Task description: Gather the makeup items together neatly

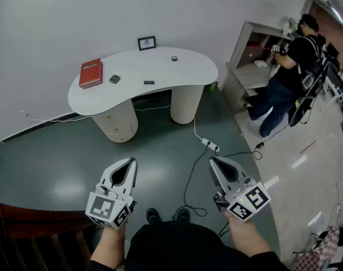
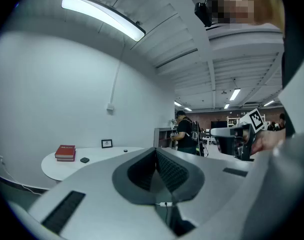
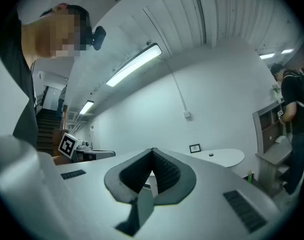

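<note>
Fingers point(image 2: 178, 173) on the left gripper point(image 1: 130, 161) are squeezed fully together with nothing between them. Same deal with the right gripper point(image 1: 212, 160): jaws closed tight, holding nothing. Both are held side by side, low over the dark green floor point(image 1: 58, 168), tips aimed forward.

Well ahead of both sets of fingertips stands a white kidney-shaped table point(image 1: 160, 69). Off to the right of the right gripper's tips, another person point(image 1: 290, 72) is busy at a grey shelf unit point(image 1: 247, 58).

On the table, far ahead and a bit left of the left fingers, lies a red book point(image 1: 90, 73). A small picture frame point(image 1: 147, 43) stands at the table's back edge, roughly ahead of the left tips.

The makeup bits are all still up on that table, nowhere near the fingers and spread apart from each other: a dark compact point(image 1: 114, 79) just right of the book, a little black stick point(image 1: 149, 82) near the front edge, and a tiny round jar point(image 1: 174, 58) toward the back right.

A white power strip point(image 1: 210, 146) lies on the floor just ahead of the right fingertips.
</note>
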Tool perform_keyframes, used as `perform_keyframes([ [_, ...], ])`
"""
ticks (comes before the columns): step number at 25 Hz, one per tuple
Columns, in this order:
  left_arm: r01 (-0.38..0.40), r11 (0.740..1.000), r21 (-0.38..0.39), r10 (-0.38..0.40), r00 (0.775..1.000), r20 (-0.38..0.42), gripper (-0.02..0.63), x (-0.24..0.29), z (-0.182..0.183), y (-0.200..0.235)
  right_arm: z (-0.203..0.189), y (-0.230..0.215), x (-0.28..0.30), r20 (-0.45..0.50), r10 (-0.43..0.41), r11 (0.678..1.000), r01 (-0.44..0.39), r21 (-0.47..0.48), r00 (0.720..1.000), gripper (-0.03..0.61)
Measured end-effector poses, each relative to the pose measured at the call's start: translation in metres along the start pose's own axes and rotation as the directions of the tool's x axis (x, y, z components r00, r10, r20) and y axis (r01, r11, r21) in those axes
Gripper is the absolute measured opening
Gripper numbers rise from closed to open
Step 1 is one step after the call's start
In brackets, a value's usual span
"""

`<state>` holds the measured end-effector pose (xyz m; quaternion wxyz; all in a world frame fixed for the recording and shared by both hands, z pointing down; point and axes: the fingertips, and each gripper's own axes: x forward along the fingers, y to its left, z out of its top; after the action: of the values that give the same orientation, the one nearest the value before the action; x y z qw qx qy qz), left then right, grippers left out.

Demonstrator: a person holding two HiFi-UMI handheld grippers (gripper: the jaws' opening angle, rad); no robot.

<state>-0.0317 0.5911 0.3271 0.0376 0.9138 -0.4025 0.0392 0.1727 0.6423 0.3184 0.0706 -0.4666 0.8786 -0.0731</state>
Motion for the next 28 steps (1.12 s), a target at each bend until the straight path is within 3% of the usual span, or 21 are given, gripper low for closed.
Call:
perform_keyframes([
  [13, -0.006, 1.0, 0.013, 0.006, 1.0, 0.008, 0.014, 0.014, 0.005, -0.011, 0.004, -0.014, -0.005, 0.027, 0.016, 1.0, -0.016, 0.013, 0.999, 0.034],
  [22, -0.024, 1.0, -0.003, 0.024, 0.999, 0.021, 0.014, 0.031, 0.009, -0.043, 0.017, -0.027, -0.027, 0.083, 0.119, 0.99, -0.125, 0.066, 0.989, 0.035],
  [28, -0.05, 0.998, -0.027, 0.05, 0.999, 0.008, 0.014, 0.035, -0.003, -0.041, 0.006, -0.037, -0.022, 0.062, 0.155, 0.982, -0.161, 0.098, 0.986, 0.037],
])
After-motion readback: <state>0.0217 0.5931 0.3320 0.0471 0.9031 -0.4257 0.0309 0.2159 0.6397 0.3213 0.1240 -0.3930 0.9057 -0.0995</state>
